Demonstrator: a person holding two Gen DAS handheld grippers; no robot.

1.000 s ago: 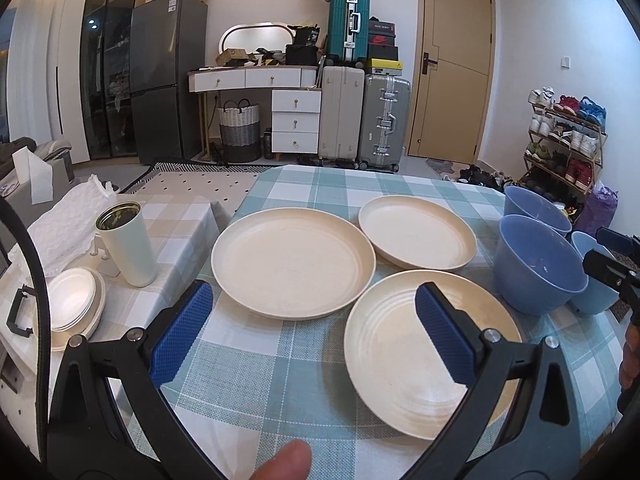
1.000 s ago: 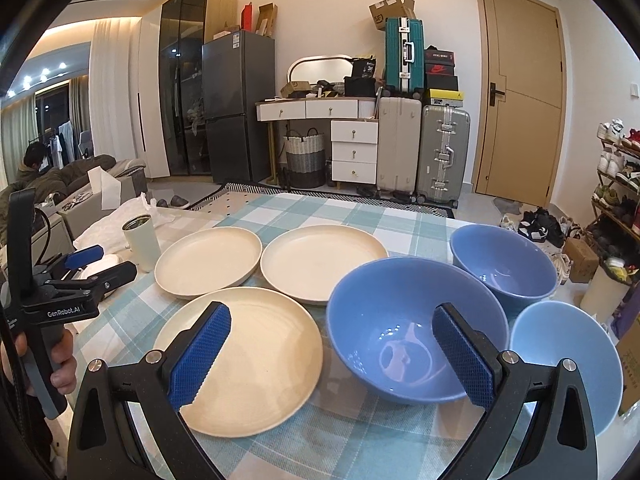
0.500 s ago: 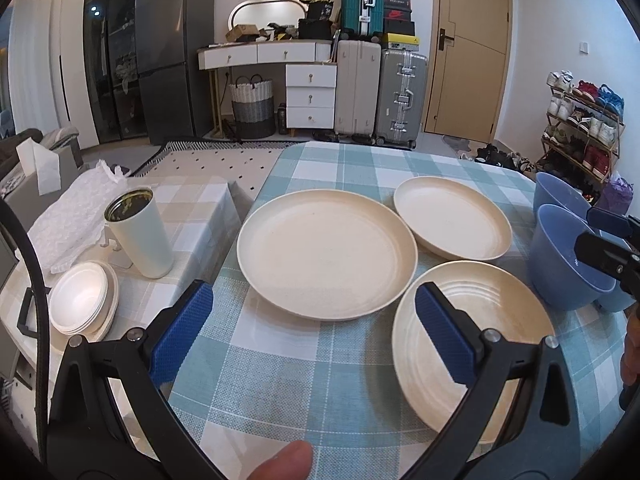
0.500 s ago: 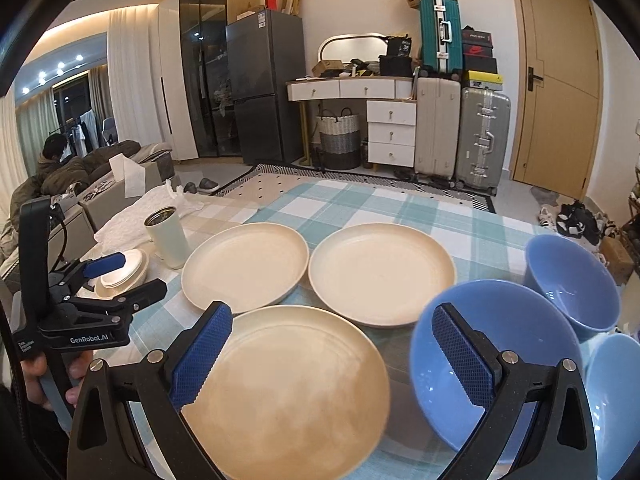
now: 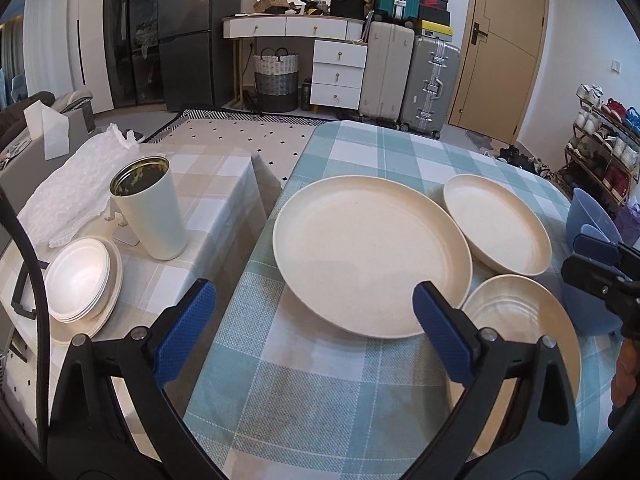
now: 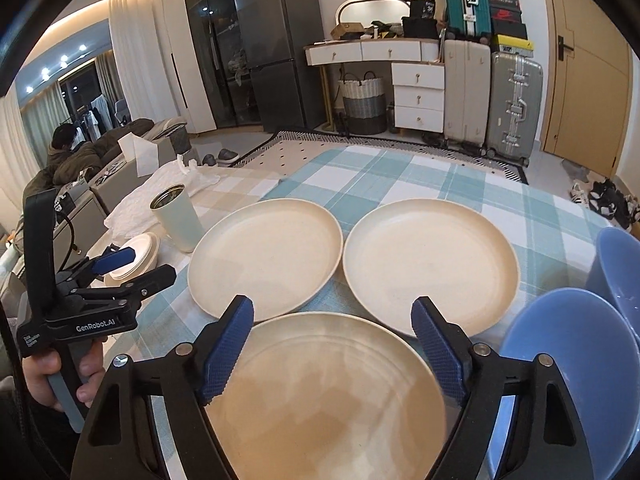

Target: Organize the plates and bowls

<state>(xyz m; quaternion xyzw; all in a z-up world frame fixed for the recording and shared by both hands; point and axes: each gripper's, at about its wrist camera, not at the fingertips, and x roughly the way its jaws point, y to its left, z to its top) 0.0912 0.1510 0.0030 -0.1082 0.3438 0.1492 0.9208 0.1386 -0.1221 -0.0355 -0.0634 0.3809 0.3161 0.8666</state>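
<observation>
Three cream plates lie on the teal checked table. In the left wrist view: a large plate (image 5: 368,256), a far plate (image 5: 496,228) and a near ringed plate (image 5: 520,332). My left gripper (image 5: 316,332) is open and empty, just short of the large plate's near rim. In the right wrist view my right gripper (image 6: 332,352) is open and empty over the near ringed plate (image 6: 320,396), with the left plate (image 6: 264,256) and right plate (image 6: 432,264) beyond. Blue bowls (image 6: 560,360) (image 6: 616,264) stand at the right.
A white tumbler (image 5: 150,208), a stack of small white dishes (image 5: 80,280) and crumpled white wrap (image 5: 76,188) sit on a beige checked side table on the left. A gap separates the two tables. Suitcases, drawers and a shoe rack stand beyond.
Both grippers have shifted left. The left one now faces the large plate and the side table. The right one has moved from over the blue bowl to over the near ringed plate.
</observation>
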